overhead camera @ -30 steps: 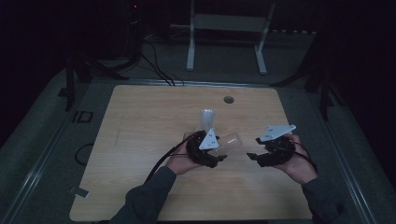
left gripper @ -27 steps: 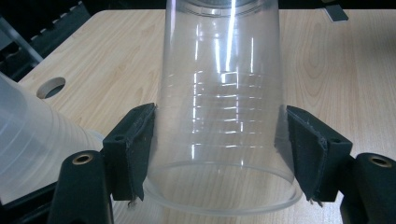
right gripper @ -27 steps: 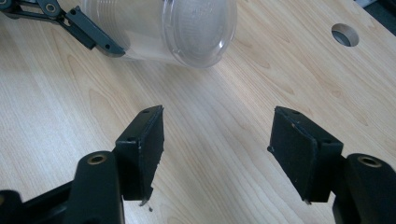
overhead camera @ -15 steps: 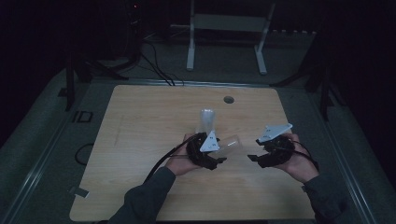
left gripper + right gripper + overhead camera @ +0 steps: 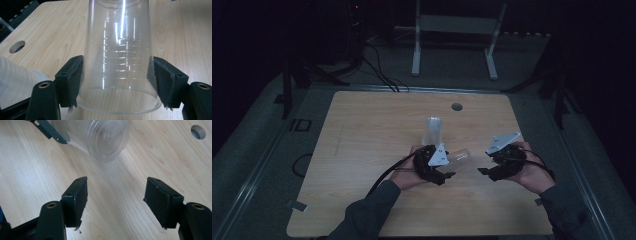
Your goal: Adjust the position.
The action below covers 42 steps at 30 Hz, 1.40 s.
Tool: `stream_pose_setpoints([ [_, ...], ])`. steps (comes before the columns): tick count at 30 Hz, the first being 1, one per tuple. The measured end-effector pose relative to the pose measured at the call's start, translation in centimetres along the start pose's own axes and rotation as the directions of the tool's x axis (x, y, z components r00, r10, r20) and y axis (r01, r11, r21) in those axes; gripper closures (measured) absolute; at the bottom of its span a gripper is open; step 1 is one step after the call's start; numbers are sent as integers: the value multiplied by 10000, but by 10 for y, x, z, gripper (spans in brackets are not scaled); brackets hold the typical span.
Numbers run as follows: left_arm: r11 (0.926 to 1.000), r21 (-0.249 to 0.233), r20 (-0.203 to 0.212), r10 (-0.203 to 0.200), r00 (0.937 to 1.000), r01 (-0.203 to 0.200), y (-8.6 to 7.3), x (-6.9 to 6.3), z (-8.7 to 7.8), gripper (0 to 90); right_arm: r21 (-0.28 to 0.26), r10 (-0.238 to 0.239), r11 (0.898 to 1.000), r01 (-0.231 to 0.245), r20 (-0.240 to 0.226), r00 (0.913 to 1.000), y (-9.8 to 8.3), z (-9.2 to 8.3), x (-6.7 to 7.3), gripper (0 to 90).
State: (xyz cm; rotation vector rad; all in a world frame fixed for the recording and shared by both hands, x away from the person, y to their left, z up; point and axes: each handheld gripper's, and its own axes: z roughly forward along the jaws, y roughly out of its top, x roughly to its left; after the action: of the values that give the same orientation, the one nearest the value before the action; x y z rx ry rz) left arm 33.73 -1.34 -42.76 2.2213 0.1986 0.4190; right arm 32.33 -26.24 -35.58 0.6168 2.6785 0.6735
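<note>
Clear plastic cup (image 5: 118,60) sits between the pads of your left hand-held gripper (image 5: 117,82), which press on its wall near the rim, so it is clamped and lies on its side, base towards your other hand. From above, that cup (image 5: 459,156) is just over the worktop (image 5: 362,140), near the front middle. Your right hand-held gripper (image 5: 116,200) stands partly open with nothing in it, facing the cup's base (image 5: 107,140) from near by. A stack of cups (image 5: 432,131) stands upright just behind your left hand (image 5: 404,175).
</note>
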Motion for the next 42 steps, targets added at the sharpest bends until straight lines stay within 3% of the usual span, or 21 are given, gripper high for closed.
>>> stream_pose_setpoints([
  [18,9985,262,97,486,9988,-489,0,-8,4,301,631,-481,9967,506,-394,9981,6,2,2,341],
  [42,9936,509,489,982,9940,-1007,1,-15,7,302,1645,-1332,9752,1480,-973,9863,18,7,6,326],
])
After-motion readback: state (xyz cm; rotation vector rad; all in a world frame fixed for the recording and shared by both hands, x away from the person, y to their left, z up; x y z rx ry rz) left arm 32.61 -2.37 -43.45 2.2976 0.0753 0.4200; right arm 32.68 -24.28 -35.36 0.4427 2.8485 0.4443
